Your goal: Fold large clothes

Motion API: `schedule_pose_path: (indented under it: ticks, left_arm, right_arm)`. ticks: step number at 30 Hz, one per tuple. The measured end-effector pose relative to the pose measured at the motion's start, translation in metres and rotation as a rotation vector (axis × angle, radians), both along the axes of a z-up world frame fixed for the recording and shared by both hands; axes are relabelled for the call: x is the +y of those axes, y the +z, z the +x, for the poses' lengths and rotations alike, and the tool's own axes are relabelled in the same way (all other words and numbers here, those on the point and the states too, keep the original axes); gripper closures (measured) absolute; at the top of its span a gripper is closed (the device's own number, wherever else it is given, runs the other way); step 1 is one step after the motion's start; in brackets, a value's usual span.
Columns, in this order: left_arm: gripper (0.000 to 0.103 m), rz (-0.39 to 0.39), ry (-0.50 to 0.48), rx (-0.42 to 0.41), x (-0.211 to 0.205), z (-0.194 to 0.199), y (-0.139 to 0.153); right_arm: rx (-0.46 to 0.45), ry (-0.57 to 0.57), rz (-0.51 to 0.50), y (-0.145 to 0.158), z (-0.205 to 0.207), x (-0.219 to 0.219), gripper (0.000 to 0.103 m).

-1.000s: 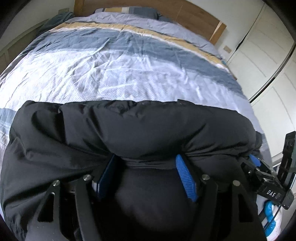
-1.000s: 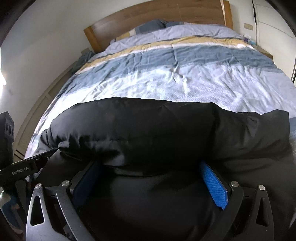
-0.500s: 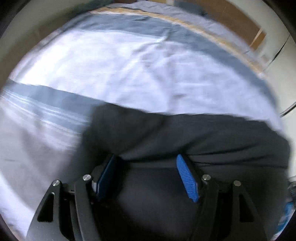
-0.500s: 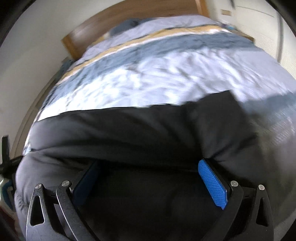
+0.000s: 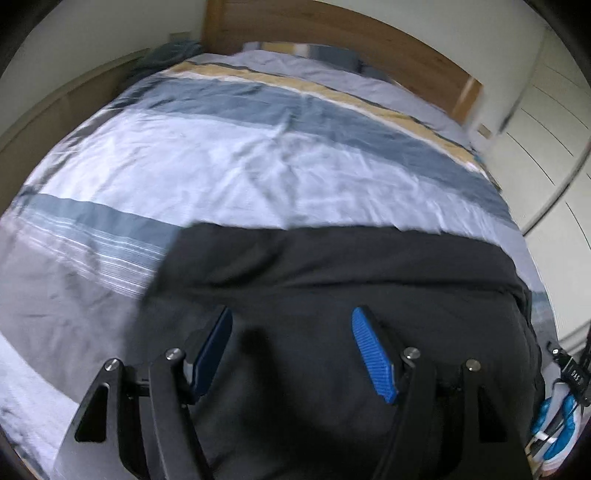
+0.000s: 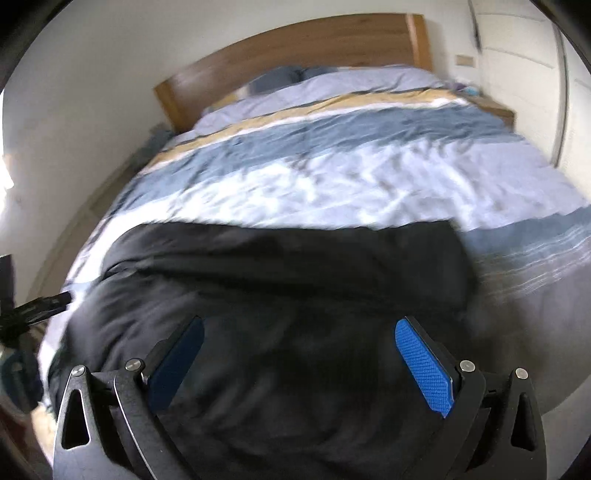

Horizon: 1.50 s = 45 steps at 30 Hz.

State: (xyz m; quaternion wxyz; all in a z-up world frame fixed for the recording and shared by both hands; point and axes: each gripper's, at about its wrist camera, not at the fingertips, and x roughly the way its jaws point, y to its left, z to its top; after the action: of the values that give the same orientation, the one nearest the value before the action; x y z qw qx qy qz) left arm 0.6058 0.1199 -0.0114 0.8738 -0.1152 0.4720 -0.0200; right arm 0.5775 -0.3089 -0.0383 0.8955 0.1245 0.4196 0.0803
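Note:
A black padded jacket (image 5: 332,277) lies folded across the near end of the bed, its far edge straight. My left gripper (image 5: 291,321) hangs above it, open, both blue pads bare and nothing pressed between them. In the right wrist view the same jacket (image 6: 277,277) fills the lower half. My right gripper (image 6: 299,328) is also open over it, jaws wide with only flat cloth below. The other gripper shows at each picture's edge, the right gripper (image 5: 569,373) and the left gripper (image 6: 33,306). Both pictures are motion-blurred.
The bed's striped duvet (image 5: 258,155) in white, blue and tan stretches beyond the jacket to a wooden headboard (image 5: 332,33). White wardrobe doors (image 5: 554,129) stand along the right side. A blue and white shoe (image 5: 557,417) lies on the floor at the bed's right corner.
Both grippers have drawn back and up from the jacket. The puffy fold that bulged over the fingertips now lies flatter ahead of them, and the pads show in full.

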Motion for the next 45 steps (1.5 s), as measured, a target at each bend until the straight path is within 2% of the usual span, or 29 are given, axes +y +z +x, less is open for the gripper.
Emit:
schedule_pose_path:
  ticks: [3, 6, 9, 14, 20, 25, 29, 45]
  left_arm:
    - [0.036, 0.044, -0.013, 0.009, -0.022, -0.003, -0.019]
    - [0.036, 0.065, -0.016, -0.018, -0.026, -0.011, -0.024]
    - [0.036, 0.071, -0.001, -0.032, -0.026, -0.016, -0.023]
    - [0.036, 0.128, 0.004, -0.105, -0.03, -0.04, -0.009]
    - [0.036, 0.189, -0.01, -0.168, -0.037, -0.063, 0.003]
    - [0.036, 0.183, -0.001, -0.159, -0.033, -0.07, -0.002]
    - [0.036, 0.182, 0.009, -0.151, -0.027, -0.071, -0.007]
    - [0.036, 0.2, 0.025, -0.136, -0.022, -0.075, -0.018]
  right_arm:
    - [0.034, 0.015, 0.004, -0.021, -0.001, 0.014, 0.001]
    - [0.047, -0.015, 0.034, -0.034, -0.002, 0.003, 0.001]
    - [0.062, -0.063, -0.017, -0.037, -0.002, -0.011, 0.001]
    - [0.073, -0.119, -0.099, -0.03, -0.007, -0.022, 0.001]
    - [-0.004, -0.024, -0.058, -0.011, -0.025, 0.003, 0.001]
    - [-0.005, 0.038, -0.043, -0.016, -0.033, 0.023, 0.001]
    - [0.017, 0.011, -0.016, -0.027, -0.036, 0.013, 0.001]
    - [0.061, -0.103, -0.065, -0.046, -0.053, -0.046, 0.001]
